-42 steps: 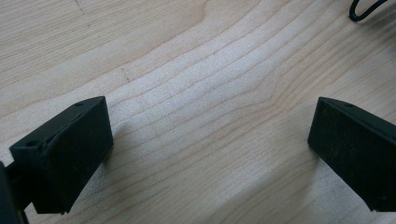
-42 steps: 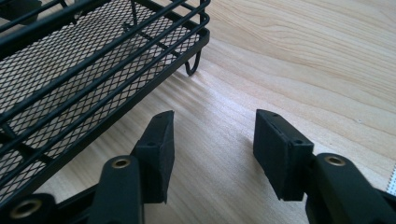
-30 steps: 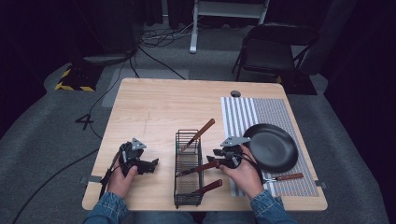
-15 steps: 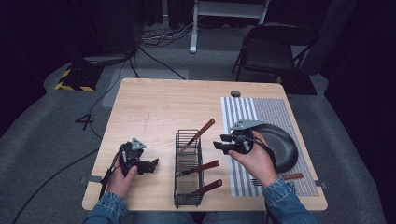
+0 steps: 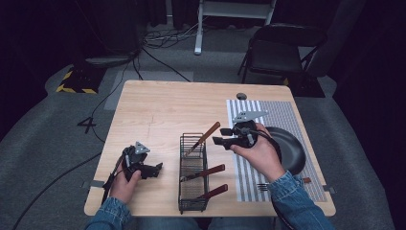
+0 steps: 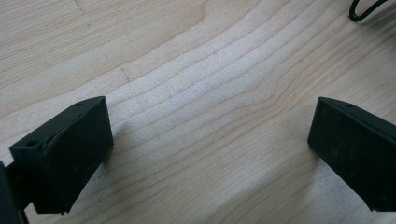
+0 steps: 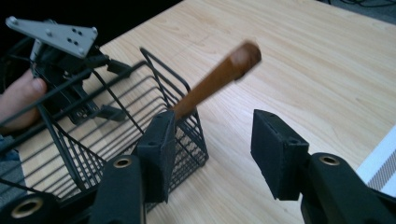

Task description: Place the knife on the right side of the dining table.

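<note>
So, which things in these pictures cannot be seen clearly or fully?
- Fork on the striped mat, high view: too small to make out, and the person's sleeve covers part of it.
- Pan, high view: its left side is hidden behind the right hand and right gripper.
- Utensil heads in the wire basket, high view: too small to tell what they are.
- Angled wooden handle, right gripper view: tip blurred.

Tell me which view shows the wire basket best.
The high view: the whole wire basket lies on the table, with three wooden handles visible. The right gripper view gives a close look at one end and one handle. The left gripper view catches a bit of black wire at its top corner.
</note>
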`<action>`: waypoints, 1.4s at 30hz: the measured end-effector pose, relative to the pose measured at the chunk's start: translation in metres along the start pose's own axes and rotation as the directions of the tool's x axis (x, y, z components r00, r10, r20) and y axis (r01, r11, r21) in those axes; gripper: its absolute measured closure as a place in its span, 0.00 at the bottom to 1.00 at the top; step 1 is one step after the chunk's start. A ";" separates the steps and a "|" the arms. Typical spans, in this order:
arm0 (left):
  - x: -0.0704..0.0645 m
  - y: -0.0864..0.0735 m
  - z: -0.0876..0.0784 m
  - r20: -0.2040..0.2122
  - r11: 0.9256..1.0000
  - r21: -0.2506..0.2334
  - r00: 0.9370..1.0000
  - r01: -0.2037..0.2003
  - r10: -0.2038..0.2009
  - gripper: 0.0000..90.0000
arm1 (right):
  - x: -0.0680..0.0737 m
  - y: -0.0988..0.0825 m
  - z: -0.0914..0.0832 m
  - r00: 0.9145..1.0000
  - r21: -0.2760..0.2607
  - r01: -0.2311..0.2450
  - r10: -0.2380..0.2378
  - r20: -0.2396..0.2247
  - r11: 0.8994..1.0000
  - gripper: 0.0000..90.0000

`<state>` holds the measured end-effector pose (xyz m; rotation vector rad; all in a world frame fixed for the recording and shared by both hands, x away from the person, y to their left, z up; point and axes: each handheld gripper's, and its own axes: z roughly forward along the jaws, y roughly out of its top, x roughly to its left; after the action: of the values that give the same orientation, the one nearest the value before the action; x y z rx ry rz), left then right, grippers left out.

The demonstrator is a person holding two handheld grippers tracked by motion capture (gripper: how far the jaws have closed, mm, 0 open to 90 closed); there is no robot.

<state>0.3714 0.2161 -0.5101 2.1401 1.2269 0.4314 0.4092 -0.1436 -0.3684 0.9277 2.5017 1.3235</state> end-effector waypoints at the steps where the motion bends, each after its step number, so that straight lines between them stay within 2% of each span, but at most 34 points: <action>1: 0.000 0.000 0.000 0.000 1.000 0.000 1.000 0.000 0.000 0.00 | 0.000 0.005 0.000 1.000 -0.011 -0.007 0.007 -0.006 1.000 0.57; 8: 0.000 0.000 0.000 0.000 1.000 0.000 1.000 0.000 0.000 0.00 | 0.000 0.017 -0.001 0.999 0.004 -0.027 0.027 0.017 1.000 0.62; 9: 0.000 0.000 0.000 0.000 1.000 0.000 1.000 0.000 0.000 0.00 | 0.001 0.020 -0.001 0.999 0.016 -0.044 0.044 0.023 0.999 0.66; 13: 0.000 0.000 0.000 0.000 1.000 0.000 1.000 0.000 0.000 0.00 | 0.002 0.025 0.001 0.997 0.026 -0.067 0.066 0.033 0.997 0.69; 16: 0.000 0.000 0.000 0.000 1.000 0.000 1.000 0.000 0.000 0.00 | 0.003 0.027 0.002 0.997 0.030 -0.065 0.064 0.034 0.997 0.69; 17: 0.000 0.000 0.000 0.000 1.000 0.000 1.000 0.000 0.000 0.00 | 0.003 0.028 0.004 0.998 0.029 -0.045 0.044 0.037 0.999 0.69; 20: 0.000 0.000 0.000 0.000 1.000 0.000 1.000 0.000 0.000 0.00 | 0.003 0.028 0.004 0.999 0.022 -0.039 0.038 0.038 0.999 0.70; 23: 0.000 0.000 0.000 0.000 1.000 0.000 1.000 0.000 0.000 0.00 | 0.003 0.028 0.004 0.999 0.019 -0.019 0.018 0.042 1.000 0.75; 29: 0.000 0.000 0.000 0.000 1.000 0.000 1.000 0.000 0.000 0.00 | 0.006 0.032 0.001 1.000 -0.005 -0.016 0.016 -0.003 1.000 0.80; 33: 0.000 0.000 0.000 0.000 1.000 0.000 1.000 0.000 0.000 0.00 | 0.007 0.032 0.000 0.999 -0.021 -0.035 0.034 -0.040 0.999 0.84; 34: 0.000 0.000 0.000 0.000 1.000 0.000 1.000 0.000 0.000 0.00 | 0.008 0.033 -0.002 0.995 -0.031 -0.057 0.054 -0.088 0.998 0.86; 37: 0.000 0.000 0.000 0.000 1.000 0.000 1.000 0.000 0.000 0.00 | 0.011 0.035 -0.004 0.989 -0.043 -0.063 0.057 -0.137 0.997 0.89; 38: 0.000 0.000 0.000 0.000 1.000 0.000 1.000 0.000 0.000 0.00 | 0.011 0.035 -0.004 0.989 -0.043 -0.063 0.057 -0.137 0.997 0.89; 39: 0.000 0.000 0.000 0.000 1.000 0.000 1.000 0.000 0.000 0.00 | 0.016 0.038 -0.007 0.993 -0.055 -0.018 0.012 -0.119 0.998 0.89; 42: 0.000 0.000 0.000 0.000 1.000 0.000 1.000 0.000 0.000 0.00 | 0.020 0.040 -0.011 0.994 -0.065 0.017 -0.024 -0.109 0.998 0.90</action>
<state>0.3715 0.2161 -0.5101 2.1401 1.2266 0.4315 0.4067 -0.1225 -0.3271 0.8352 2.5252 1.4767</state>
